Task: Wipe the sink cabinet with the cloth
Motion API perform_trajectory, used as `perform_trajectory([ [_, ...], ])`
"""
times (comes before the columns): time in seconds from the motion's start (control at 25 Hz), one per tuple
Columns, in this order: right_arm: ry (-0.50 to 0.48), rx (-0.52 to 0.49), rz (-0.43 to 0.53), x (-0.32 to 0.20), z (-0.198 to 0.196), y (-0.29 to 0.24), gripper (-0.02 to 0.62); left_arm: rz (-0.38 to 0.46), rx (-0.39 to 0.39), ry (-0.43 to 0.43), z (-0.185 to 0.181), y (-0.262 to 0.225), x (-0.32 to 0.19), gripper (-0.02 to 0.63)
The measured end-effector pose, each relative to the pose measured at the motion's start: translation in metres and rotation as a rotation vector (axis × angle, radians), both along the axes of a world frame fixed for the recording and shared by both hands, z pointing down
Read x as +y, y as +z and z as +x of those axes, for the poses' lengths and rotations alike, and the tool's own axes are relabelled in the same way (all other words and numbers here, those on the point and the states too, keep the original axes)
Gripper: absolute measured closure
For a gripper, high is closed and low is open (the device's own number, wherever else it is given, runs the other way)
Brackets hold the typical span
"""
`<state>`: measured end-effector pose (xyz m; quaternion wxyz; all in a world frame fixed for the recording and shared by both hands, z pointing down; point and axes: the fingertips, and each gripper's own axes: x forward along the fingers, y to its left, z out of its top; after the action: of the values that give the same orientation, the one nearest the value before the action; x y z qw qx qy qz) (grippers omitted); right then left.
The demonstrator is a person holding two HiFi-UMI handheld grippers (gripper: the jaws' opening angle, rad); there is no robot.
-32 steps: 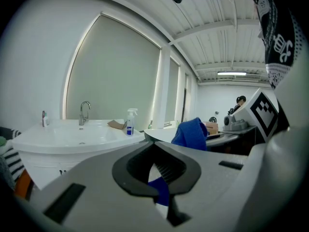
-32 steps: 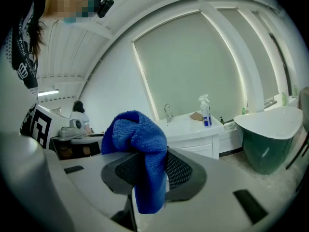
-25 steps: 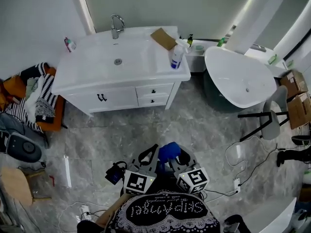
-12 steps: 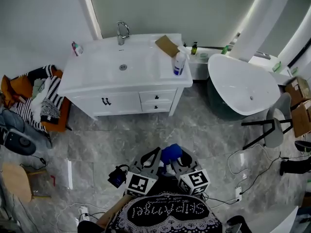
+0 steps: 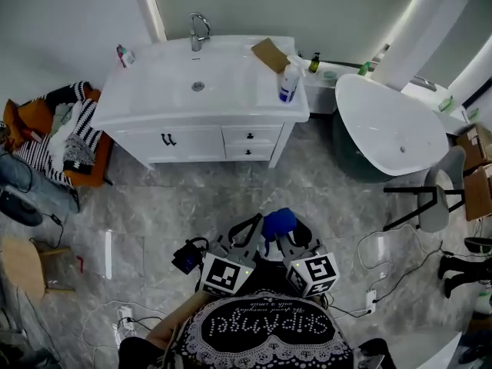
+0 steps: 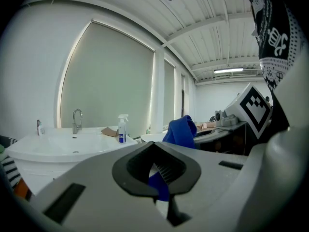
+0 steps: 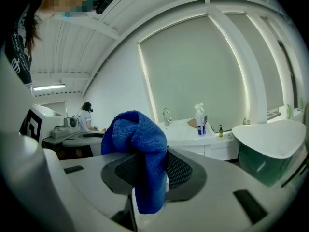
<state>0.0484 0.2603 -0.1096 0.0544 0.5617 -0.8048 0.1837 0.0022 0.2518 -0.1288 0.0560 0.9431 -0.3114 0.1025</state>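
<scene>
Because the cloth (image 5: pixel 278 223) looks soft and light, right tool (image 7: pixel 150 178) pinches its bunch, left tool (image 6: pixel 159 177) nips a corner.

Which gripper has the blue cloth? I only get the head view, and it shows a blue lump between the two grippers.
Observer: The right gripper is shut on the cloth. It bunches above the jaws and hangs down between them.
Operator: So the left one is empty?
Observer: No. The left gripper pinches a blue end of the same cloth between its jaws.
Operator: Is anyone else nearby?
Observer: The right gripper view shows a person far off at a counter, behind the grippers.
</scene>
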Motion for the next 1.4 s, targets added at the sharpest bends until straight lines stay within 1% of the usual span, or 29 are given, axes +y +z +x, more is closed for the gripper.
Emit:
perform_trajectory([
  [0.12,0.009,0.004,0.022,-0.004,0.01,-0.002,0.482,0.009,0.0,0.007,0.009,0.003,-0.001,0.606],
  [0.2,0.013,-0.012,0.024,-0.007,0.016,-0.003,0.482,0.025,-0.01,0.013,0.015,0.004,0.0,0.606],
  [0.32,-0.01,-0.022,0.026,-0.007,0.018,-0.003,0.482,0.046,-0.023,0.004,0.018,0.003,0.003,0.606],
  [0.56,-0.052,-0.02,0.011,-0.005,0.015,0.003,0.482,0.034,-0.04,-0.021,0.017,0.007,0.006,0.606],
  [0.72,-0.057,-0.022,0.007,-0.002,0.015,0.004,0.482,0.04,-0.044,-0.023,0.017,0.008,0.008,0.606],
  [0.92,-0.049,-0.025,-0.002,0.002,0.021,0.008,0.482,0.052,-0.082,0.011,0.022,0.014,0.013,0.606],
  [1.08,-0.043,-0.023,-0.003,0.004,0.024,0.01,0.482,0.028,-0.059,0.01,0.025,0.015,0.014,0.606],
  [1.4,-0.036,-0.03,0.0,0.003,0.023,0.009,0.483,0.036,-0.071,0.029,0.024,0.015,0.015,0.606],
])
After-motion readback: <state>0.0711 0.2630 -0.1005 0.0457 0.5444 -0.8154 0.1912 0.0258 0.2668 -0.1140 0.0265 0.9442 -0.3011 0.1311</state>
